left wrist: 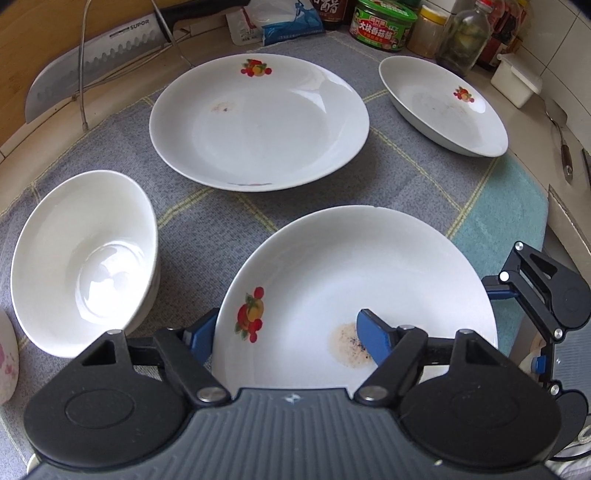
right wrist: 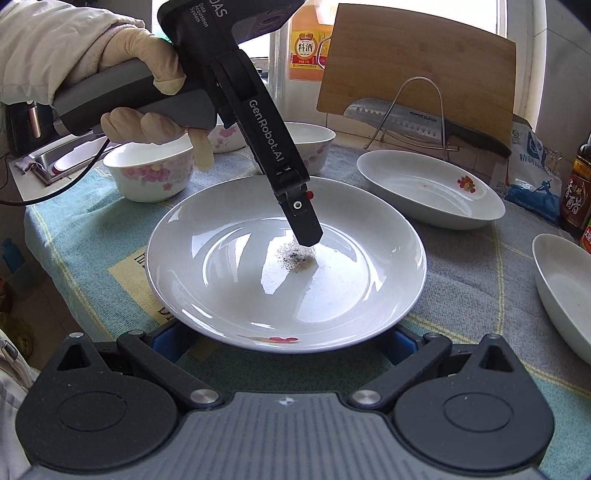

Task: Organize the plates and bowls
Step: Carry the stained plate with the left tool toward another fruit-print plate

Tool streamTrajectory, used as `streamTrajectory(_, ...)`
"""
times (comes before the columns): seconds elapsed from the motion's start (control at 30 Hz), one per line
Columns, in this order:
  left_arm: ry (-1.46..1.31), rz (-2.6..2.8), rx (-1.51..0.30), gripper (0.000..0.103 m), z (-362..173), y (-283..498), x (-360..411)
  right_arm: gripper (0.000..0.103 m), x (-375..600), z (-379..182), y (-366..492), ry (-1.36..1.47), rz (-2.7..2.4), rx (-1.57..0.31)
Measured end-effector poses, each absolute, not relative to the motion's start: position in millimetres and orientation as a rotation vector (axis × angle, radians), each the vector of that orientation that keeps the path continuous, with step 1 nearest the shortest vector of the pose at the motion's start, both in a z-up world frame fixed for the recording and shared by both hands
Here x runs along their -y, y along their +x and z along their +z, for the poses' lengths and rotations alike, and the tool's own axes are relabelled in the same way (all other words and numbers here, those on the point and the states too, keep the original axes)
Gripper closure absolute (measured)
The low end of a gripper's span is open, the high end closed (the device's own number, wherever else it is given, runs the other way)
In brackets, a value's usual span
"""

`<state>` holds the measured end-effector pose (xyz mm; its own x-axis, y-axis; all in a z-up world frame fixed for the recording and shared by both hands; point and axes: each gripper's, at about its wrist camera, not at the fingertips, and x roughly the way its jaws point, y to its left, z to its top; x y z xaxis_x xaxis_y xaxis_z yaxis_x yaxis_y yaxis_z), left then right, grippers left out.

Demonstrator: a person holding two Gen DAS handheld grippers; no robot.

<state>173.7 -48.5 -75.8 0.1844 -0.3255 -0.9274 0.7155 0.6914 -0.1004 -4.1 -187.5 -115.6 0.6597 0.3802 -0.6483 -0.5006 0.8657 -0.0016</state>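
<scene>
White fruit-print plate (left wrist: 354, 280), grey-teal checked cloth (left wrist: 207, 221)

Left gripper (left wrist: 288, 334) straddles the near plate's (left wrist: 369, 266) rim (one blue pad inside, one outside)

The tabletop (left wrist: 524, 122) is a pale counter, mostly covered by a grey and teal checked cloth (left wrist: 207, 229). On the cloth lie three white plates with fruit prints: a near plate (left wrist: 388, 258), a middle plate (left wrist: 258, 122) and a far plate (left wrist: 443, 107). A stack of white bowls (left wrist: 85, 258) stands left of the near plate, with flowered bowls (right wrist: 147, 173) nearby. Jars (left wrist: 384, 26) and a bottle (left wrist: 461, 37) line the back edge.
</scene>
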Motion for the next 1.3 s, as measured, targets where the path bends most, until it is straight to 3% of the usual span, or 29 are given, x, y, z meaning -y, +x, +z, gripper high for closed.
streamTrajectory(1.3,0.444,-0.821,-1.128,0.026,-55,171,81,0.0,217,-96,-2,-0.21,0.476,-0.717)
